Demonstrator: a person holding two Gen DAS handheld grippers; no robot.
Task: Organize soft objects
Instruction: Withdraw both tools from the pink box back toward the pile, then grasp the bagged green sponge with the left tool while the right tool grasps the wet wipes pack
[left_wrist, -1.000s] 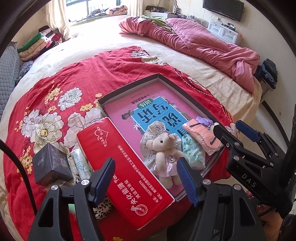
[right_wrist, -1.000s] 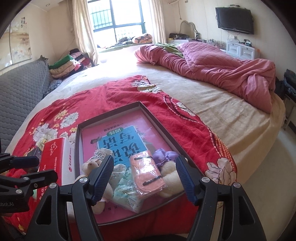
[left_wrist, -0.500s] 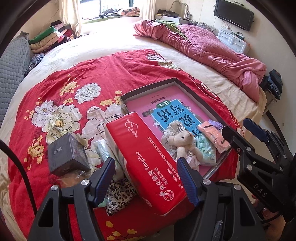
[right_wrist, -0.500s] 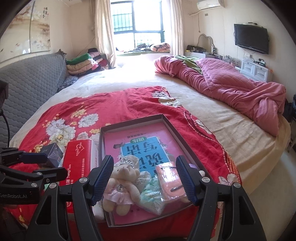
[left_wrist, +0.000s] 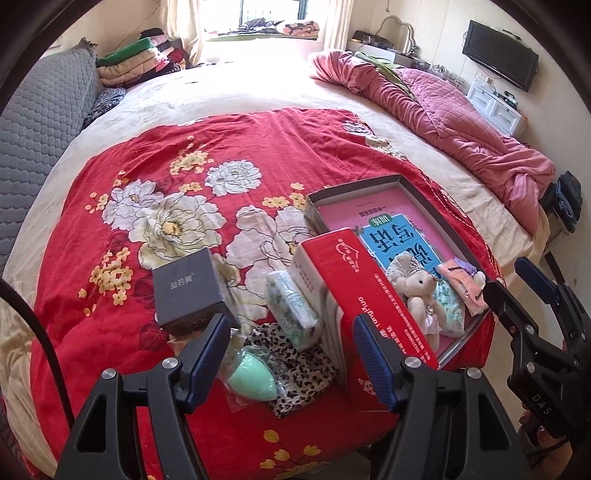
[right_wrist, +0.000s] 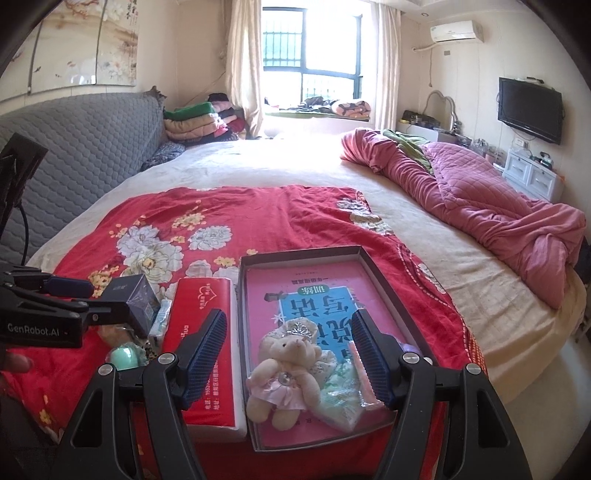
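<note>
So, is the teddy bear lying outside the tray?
No, the teddy bear lies inside the tray, on the pink book.

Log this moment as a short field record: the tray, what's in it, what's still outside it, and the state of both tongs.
surface: red floral blanket on a bed
tray: shallow dark box lined with a pink book
in tray: teddy bear, green tissue pack, pink pouch
outside tray: red tissue pack, dark box, mint sponge, leopard cloth, green-print pack
left tongs: open, empty
right tongs: open, empty
</note>
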